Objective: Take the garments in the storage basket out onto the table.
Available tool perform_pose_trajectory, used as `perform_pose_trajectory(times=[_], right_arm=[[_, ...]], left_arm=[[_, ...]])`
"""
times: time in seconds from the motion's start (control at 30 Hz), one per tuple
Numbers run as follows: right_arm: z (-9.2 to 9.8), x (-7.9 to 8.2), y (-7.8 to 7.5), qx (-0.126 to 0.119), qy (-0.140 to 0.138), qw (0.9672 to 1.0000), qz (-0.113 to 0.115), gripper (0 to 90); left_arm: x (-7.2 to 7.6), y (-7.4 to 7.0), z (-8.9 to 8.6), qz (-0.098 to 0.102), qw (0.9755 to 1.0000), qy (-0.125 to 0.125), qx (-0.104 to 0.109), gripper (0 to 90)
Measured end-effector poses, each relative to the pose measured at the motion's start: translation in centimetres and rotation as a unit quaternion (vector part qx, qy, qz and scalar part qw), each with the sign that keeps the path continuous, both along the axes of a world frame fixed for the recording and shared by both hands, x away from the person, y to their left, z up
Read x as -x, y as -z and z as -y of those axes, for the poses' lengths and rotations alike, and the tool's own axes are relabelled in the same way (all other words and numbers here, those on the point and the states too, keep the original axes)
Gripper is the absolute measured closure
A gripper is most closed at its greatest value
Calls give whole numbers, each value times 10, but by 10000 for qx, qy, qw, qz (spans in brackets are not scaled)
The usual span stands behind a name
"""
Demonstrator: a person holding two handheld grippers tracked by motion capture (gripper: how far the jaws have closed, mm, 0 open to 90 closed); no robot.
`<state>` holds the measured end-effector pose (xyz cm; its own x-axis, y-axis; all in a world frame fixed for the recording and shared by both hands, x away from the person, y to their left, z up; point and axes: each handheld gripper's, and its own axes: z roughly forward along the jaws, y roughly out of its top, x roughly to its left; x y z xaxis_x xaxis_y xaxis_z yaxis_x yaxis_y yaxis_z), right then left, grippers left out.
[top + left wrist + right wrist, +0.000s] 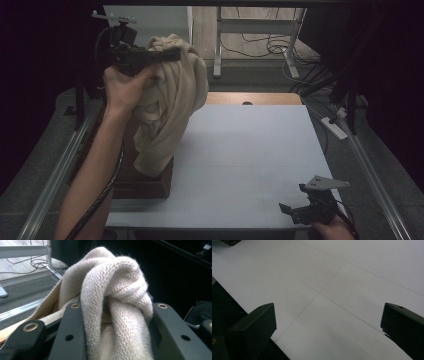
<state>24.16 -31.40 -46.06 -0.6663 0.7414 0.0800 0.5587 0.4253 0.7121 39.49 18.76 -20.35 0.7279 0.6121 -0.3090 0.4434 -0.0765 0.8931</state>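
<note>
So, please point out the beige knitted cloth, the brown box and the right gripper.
beige knitted cloth [172, 100], high view, hanging folds.
brown box [145, 182], high view, front side.
right gripper [292, 209], high view, between its fingertips.

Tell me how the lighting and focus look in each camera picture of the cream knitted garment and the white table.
High view: dim, black edges, cream knitted garment readable. Left gripper view: brighter, knit stitches sharp, floor behind soft. Right gripper view: white table evenly lit, no glare, faint shadow near the jaws.
</note>
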Motion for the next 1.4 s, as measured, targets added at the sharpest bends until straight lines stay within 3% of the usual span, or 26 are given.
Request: perform_pose_trajectory(times=[0.37, 0.6, 1.0, 1.03, 1.27, 1.4], right_arm=[[1, 0, 0, -47, 0, 10000, 7, 3], [2, 0, 0, -101, 15, 9999, -14, 3], [3, 1, -1, -163, 2, 9999, 25, 3], [4, 1, -1, -163, -16, 9999, 24, 3], [5, 1, -1, -201, -15, 9998, 51, 3], [6, 1, -1, -245, -3, 9997, 66, 3]], left_arm=[[-9, -18, 36, 147, 9996, 244, 66, 636], [-12, -25, 60, 268, 9987, 426, -6, 636], [-15, -33, 102, 458, 9954, 827, 121, 636], [-15, -32, 108, 458, 9954, 837, 4, 636], [-24, -14, 123, 265, 9958, 875, -55, 635], [-29, -6, 138, 230, 9952, 915, -244, 634]])
